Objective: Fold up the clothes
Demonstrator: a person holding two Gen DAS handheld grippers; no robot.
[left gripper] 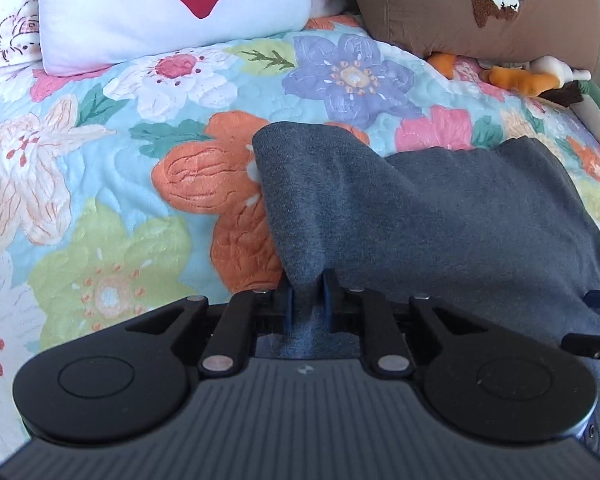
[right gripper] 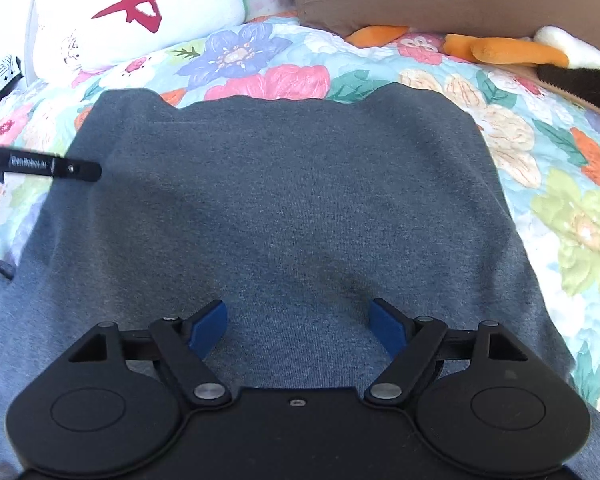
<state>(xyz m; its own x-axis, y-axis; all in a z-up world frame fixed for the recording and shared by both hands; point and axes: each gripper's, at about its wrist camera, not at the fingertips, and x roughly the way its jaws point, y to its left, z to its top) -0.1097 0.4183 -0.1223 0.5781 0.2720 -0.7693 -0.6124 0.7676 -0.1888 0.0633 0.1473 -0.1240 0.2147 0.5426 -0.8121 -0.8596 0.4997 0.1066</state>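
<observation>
My left gripper (left gripper: 308,292) has its jaws pinched narrow on a raised fold of the dark grey knit cotton garment (left gripper: 440,208), which lies spread on the bed's flower-patterned quilt (left gripper: 100,184). My right gripper (right gripper: 300,320) hovers over the cloth's middle, jaws wide apart, gripping nothing. A white pillow with a red mark (left gripper: 172,8) and a brown cushion (left gripper: 440,12) sit behind.
</observation>
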